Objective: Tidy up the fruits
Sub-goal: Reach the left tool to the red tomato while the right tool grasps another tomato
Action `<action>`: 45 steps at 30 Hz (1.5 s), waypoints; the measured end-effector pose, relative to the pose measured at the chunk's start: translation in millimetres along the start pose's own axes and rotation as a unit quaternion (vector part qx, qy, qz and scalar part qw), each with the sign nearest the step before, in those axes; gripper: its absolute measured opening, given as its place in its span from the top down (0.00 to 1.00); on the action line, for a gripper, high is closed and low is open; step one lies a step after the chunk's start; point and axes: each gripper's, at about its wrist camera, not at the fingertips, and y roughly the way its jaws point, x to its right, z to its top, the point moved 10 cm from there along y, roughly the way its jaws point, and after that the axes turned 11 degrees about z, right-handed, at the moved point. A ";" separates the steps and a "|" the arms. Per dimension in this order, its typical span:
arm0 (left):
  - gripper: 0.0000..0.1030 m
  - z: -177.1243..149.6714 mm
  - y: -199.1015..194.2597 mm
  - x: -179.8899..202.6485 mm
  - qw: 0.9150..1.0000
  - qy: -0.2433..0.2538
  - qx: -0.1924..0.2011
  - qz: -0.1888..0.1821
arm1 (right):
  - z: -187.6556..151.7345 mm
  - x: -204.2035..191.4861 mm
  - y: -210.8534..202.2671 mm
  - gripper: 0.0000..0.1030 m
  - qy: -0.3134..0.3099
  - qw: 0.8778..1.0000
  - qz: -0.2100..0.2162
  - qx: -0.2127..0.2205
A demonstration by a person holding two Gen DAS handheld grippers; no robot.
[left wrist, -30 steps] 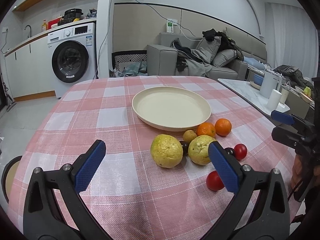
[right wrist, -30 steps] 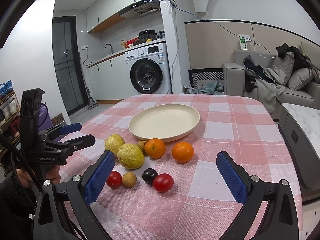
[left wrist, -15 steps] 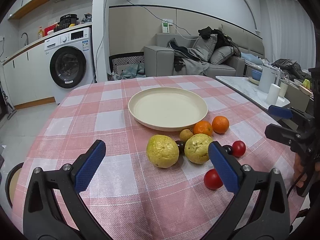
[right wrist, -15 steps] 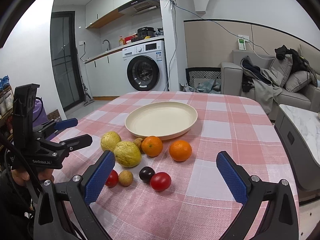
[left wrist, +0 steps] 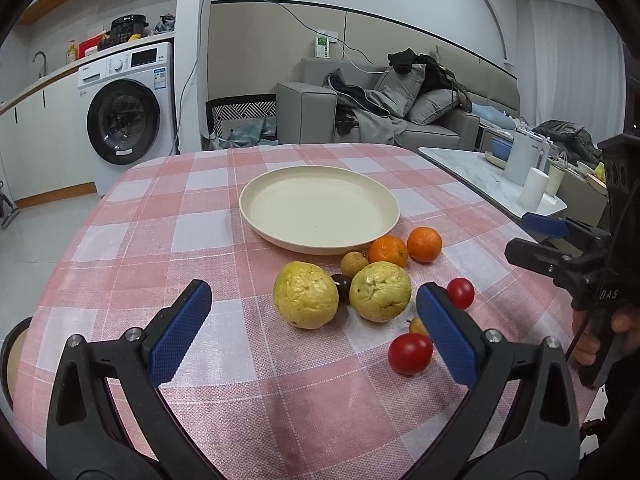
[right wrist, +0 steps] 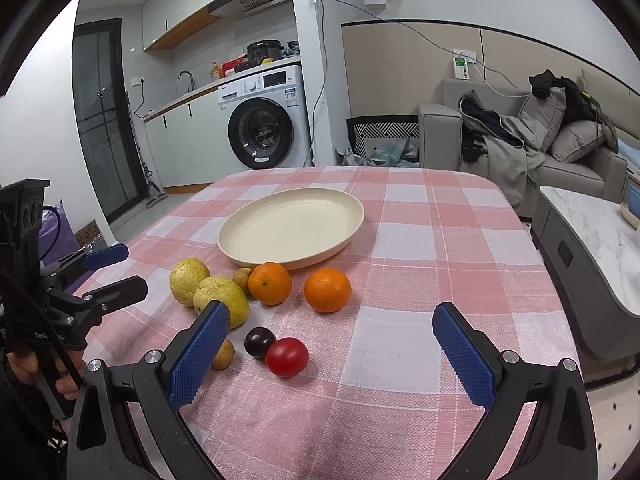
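An empty cream plate (left wrist: 320, 210) (right wrist: 292, 227) sits mid-table on the pink checked cloth. In front of it lie two yellow-green guavas (left wrist: 306, 294) (left wrist: 380, 291) (right wrist: 189, 275) (right wrist: 220, 300), two oranges (left wrist: 425, 244) (left wrist: 388, 251) (right wrist: 327, 290) (right wrist: 269, 283), red tomatoes (left wrist: 410, 353) (left wrist: 460, 293) (right wrist: 287, 357), a dark plum (right wrist: 259, 342) and small tan fruits (left wrist: 354, 264) (right wrist: 222, 355). My left gripper (left wrist: 312, 328) is open, just short of the guavas. My right gripper (right wrist: 332, 354) is open above the cloth near a tomato. Both hold nothing.
A marble side table (left wrist: 492, 176) with a kettle (left wrist: 524, 160) and cups stands right of the dining table. A grey sofa (right wrist: 532, 152) with clothes and a washing machine (right wrist: 266, 120) stand beyond. The table edge curves close at the near side.
Both grippers have drifted a little closer to the fruit cluster; the fruits and plate have not moved. Both stay open.
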 end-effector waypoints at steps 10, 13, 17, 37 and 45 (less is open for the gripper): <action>0.01 -12.2 5.6 25.0 0.998 0.031 -0.032 -0.032 | -21.5 -6.1 26.7 0.01 0.020 0.996 0.045 -0.074; 0.01 -18.3 8.8 34.3 0.997 0.041 -0.048 -0.046 | -26.3 -13.3 33.8 0.09 0.008 0.994 0.057 -0.096; 0.01 -25.9 14.4 44.5 0.995 0.059 -0.066 -0.055 | -32.8 -18.0 43.9 0.20 -0.004 0.990 0.064 -0.122; 0.43 -52.0 26.9 80.7 0.978 0.106 -0.137 -0.112 | -48.9 -17.5 55.8 0.44 0.008 0.982 0.082 -0.170; 0.68 -57.7 29.8 89.0 0.973 0.115 -0.152 -0.132 | -49.7 -14.8 58.5 0.47 0.008 0.981 0.082 -0.176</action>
